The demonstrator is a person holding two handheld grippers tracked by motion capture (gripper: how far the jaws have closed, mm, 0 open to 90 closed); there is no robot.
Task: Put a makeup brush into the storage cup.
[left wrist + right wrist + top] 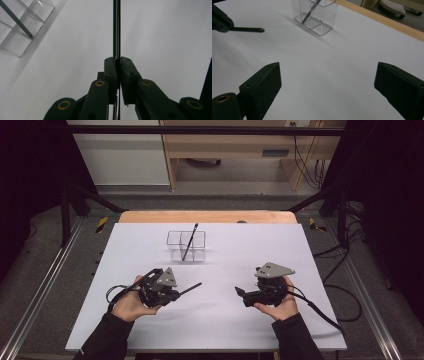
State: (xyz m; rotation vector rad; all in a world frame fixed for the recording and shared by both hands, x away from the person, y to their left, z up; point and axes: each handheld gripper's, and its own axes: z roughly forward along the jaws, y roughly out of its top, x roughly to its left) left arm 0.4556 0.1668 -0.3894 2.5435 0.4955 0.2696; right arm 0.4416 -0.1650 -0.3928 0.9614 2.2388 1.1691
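While the left gripper (175, 293) sits low over the near left part of the table (250, 250), its jaws are pressed together on a thin black pen (190, 289), which juts out past the jaw tips toward the middle of the table. Seen along the jaws in the left gripper view, the pen (116, 30) runs straight up between the two pads and on out of the top of the frame, above the white table surface. A clear plastic holder (186, 246) with several compartments stands farther back near the table's centre, well apart from both grippers, and a second dark pen (190, 241) leans tilted inside it, its top poking above the rim. The right gripper (240, 293) is held over the near right part of the table, its jaws spread wide with nothing between them; the right gripper view shows bare white table between the two pads. That same view catches the held pen's tip (249, 29) at upper left and the holder (315, 16) beyond it.
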